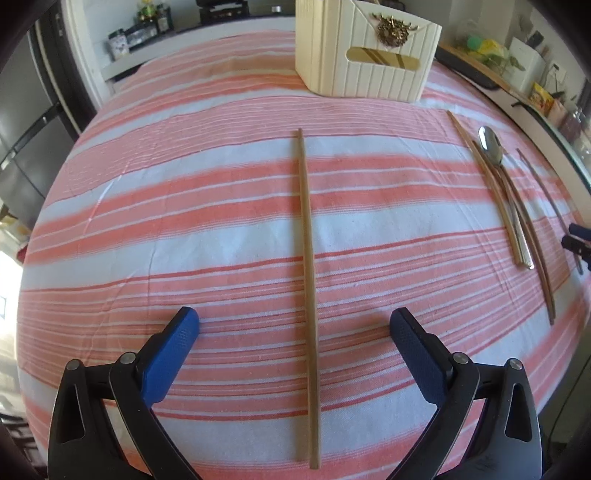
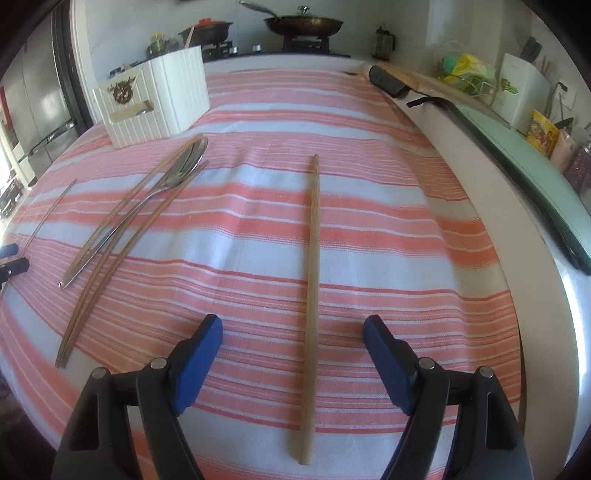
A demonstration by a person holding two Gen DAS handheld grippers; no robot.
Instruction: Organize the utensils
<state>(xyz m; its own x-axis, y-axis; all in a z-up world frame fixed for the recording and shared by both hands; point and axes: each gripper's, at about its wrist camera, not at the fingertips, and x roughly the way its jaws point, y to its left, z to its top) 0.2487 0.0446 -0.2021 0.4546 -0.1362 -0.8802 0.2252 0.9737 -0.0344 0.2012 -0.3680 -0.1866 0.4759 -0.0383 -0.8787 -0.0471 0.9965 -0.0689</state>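
In the left wrist view my left gripper (image 1: 294, 325) is open, its blue pads either side of a wooden chopstick (image 1: 307, 236) lying lengthwise on the striped cloth. In the right wrist view my right gripper (image 2: 293, 330) is open astride another wooden chopstick (image 2: 313, 251). A metal spoon (image 2: 147, 199) lies among more chopsticks (image 2: 107, 254) to the left; the spoon also shows at the right of the left wrist view (image 1: 498, 166). A cream ribbed utensil holder (image 1: 365, 55) stands at the table's far side, seen too in the right wrist view (image 2: 155, 99).
The table carries a pink and white striped cloth (image 1: 184, 206). A thin stick (image 2: 51, 210) lies far left. The table's right edge (image 2: 524, 229) borders a counter with packets and bags. A stove with a pan (image 2: 303, 24) stands behind. A fridge (image 1: 22, 122) stands left.
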